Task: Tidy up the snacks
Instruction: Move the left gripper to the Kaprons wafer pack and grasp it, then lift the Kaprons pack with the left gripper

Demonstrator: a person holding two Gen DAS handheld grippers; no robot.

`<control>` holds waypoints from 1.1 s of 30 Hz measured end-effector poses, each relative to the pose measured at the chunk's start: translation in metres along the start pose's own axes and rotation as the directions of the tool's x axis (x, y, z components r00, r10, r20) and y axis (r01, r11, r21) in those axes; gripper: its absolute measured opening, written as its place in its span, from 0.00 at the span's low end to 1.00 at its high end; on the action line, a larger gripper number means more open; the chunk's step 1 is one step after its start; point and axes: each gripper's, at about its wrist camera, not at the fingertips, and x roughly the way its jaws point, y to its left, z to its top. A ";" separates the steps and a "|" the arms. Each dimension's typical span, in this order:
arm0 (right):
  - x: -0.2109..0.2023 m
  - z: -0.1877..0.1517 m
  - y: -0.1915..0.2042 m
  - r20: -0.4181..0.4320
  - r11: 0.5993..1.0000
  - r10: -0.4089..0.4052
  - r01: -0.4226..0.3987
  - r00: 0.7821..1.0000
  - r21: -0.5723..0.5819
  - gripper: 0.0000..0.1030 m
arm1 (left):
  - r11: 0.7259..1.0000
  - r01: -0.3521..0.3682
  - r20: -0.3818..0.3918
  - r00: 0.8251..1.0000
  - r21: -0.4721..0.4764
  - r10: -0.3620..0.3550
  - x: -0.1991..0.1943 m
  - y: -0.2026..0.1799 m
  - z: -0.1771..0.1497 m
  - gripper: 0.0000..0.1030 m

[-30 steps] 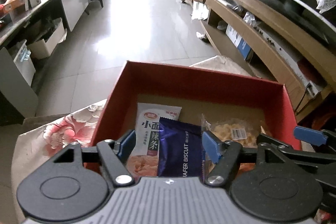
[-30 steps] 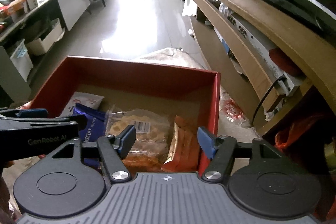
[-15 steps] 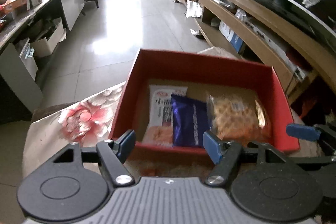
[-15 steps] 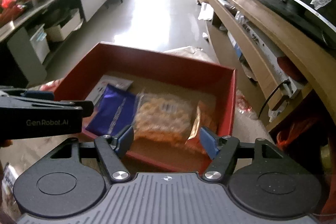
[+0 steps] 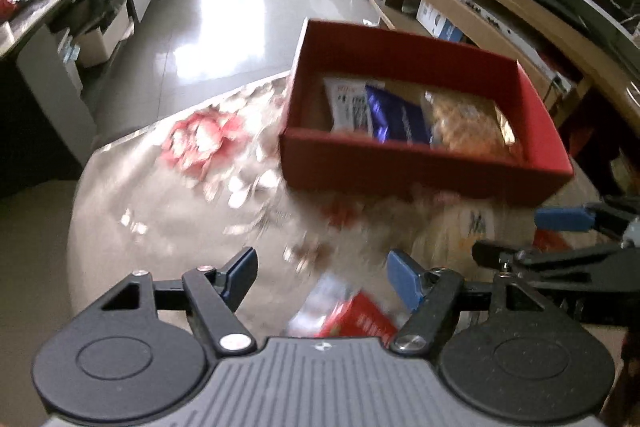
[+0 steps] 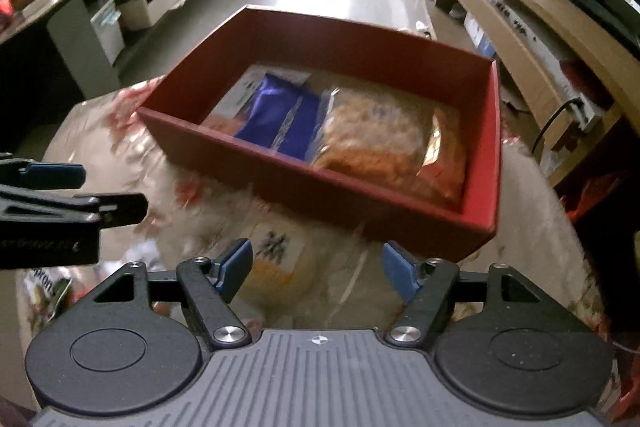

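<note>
Red box (image 6: 320, 187) sits on the floral cloth (image 5: 192, 139), holding the blue wafer packet (image 6: 280, 123) and others. A pale snack bag (image 6: 276, 259) lies before my right gripper (image 6: 316, 267), jaws half-spread, just widening, empty. Left gripper (image 5: 320, 279): the same, over a red packet (image 5: 360, 315). Light, crinkly, slippery; pinch an edge seam.
</note>
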 end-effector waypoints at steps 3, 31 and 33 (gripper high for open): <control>-0.003 -0.008 0.009 -0.010 1.000 0.030 -0.030 1.000 0.002 0.77 | 0.999 -0.003 -0.025 1.000 -0.039 0.002 -0.004 0.021 -0.016 0.73; -0.017 -0.036 0.068 -0.052 0.978 0.151 -0.157 0.987 -0.135 0.81 | 0.956 -0.113 -0.143 0.987 -0.269 0.077 0.021 0.081 -0.048 0.86; -0.016 -0.036 0.068 -0.057 0.979 0.149 -0.156 0.987 -0.135 0.81 | 0.953 -0.145 -0.150 0.983 -0.265 0.108 0.027 0.080 -0.046 0.87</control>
